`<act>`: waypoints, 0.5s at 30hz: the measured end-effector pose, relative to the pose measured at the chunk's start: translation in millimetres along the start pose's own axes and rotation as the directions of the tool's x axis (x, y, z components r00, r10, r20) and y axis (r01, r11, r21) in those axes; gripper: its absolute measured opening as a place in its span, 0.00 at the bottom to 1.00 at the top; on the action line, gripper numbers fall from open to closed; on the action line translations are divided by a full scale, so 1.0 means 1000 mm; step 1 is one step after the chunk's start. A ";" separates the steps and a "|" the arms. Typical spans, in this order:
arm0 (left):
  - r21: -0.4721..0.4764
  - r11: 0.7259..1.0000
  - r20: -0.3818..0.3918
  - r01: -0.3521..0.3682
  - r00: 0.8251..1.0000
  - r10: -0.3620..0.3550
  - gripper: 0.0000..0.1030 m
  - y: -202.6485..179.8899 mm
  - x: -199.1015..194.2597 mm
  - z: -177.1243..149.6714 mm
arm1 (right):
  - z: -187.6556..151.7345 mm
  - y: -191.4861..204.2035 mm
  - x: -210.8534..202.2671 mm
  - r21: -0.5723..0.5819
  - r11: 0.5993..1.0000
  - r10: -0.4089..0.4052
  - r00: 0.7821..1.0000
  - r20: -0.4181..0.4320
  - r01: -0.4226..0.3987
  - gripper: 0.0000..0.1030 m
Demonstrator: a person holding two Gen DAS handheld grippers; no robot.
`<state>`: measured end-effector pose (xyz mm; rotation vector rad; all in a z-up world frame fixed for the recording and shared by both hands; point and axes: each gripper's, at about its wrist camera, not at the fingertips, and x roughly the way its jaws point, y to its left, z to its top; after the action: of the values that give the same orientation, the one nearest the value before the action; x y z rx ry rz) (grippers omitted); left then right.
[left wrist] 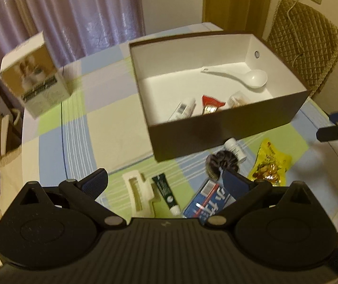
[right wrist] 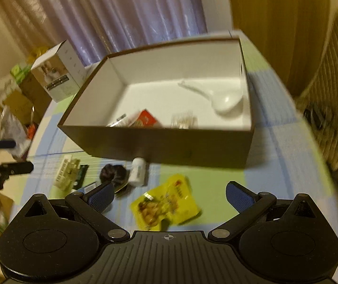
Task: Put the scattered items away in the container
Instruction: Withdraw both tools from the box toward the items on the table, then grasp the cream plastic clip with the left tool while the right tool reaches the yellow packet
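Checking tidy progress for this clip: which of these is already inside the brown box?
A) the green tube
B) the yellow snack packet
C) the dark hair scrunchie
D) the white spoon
D: the white spoon lies on the floor of the box, while the yellow snack packet, scrunchie and green tube lie on the table outside it.

Both wrist views look steeply down from close above the table [left wrist: 50, 142], sharing the brown box [right wrist: 169, 146].

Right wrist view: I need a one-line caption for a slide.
Open right gripper above a yellow snack packet, before a brown box holding a white spoon.
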<state>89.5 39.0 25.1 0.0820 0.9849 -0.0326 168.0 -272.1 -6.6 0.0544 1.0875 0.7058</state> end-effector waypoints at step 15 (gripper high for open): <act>-0.122 0.992 -0.102 -0.032 0.995 0.019 0.99 0.033 0.024 -0.048 | -0.031 0.009 0.076 0.007 0.991 -0.135 0.990 -0.036 0.135 1.00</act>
<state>64.6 76.4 -19.8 -0.0173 1.0847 0.0565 158.4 -232.3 -78.1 -0.0234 1.1176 0.5813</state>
